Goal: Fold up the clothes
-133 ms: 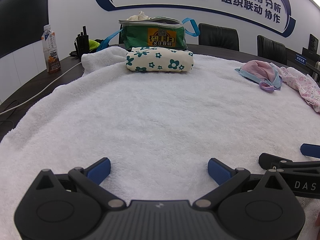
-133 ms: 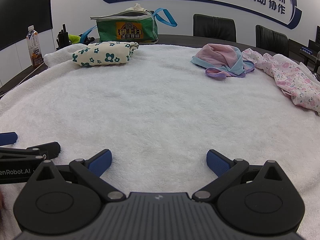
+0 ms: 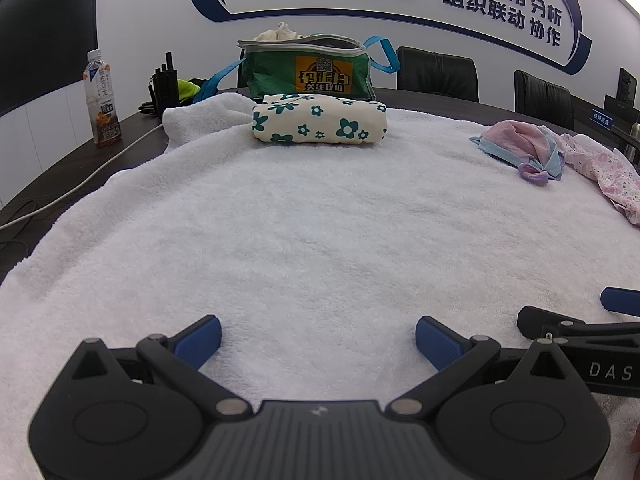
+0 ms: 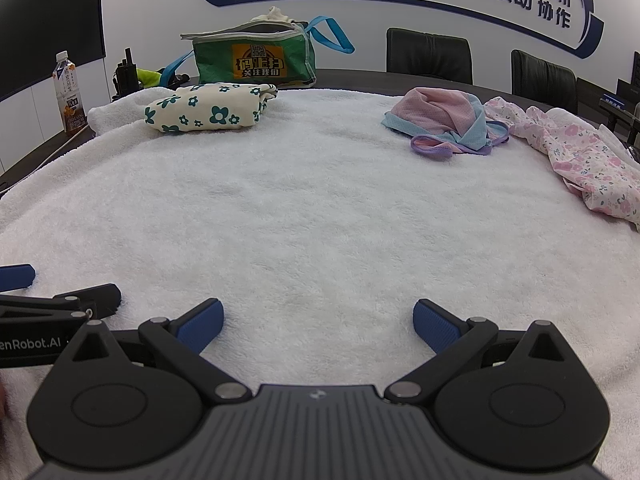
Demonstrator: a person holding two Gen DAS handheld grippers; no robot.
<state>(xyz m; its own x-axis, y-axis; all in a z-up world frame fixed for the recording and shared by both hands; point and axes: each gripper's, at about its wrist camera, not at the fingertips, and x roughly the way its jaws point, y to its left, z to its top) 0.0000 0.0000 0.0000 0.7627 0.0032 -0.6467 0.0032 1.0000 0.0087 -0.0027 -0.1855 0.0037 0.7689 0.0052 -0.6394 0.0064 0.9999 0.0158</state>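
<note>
Nothing has moved: both hand-held grippers, left (image 3: 318, 338) and right (image 4: 318, 320), gape empty, well short of the folded floral garment (image 3: 320, 123).

Fluffy white terry towel (image 3: 320, 220) — matt black plastic hand-held gripper (image 3: 318, 338), ribbed blue pads (image 3: 438, 342).

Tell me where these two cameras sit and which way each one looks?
Left wrist view: on the left gripper, looking forward across the white towel; its open blue fingers and the right gripper's tip show.
Right wrist view: on the right gripper, facing likewise; the left gripper's tip shows.
Shared: folded flowered garment, green bag, pink clothes.
</note>
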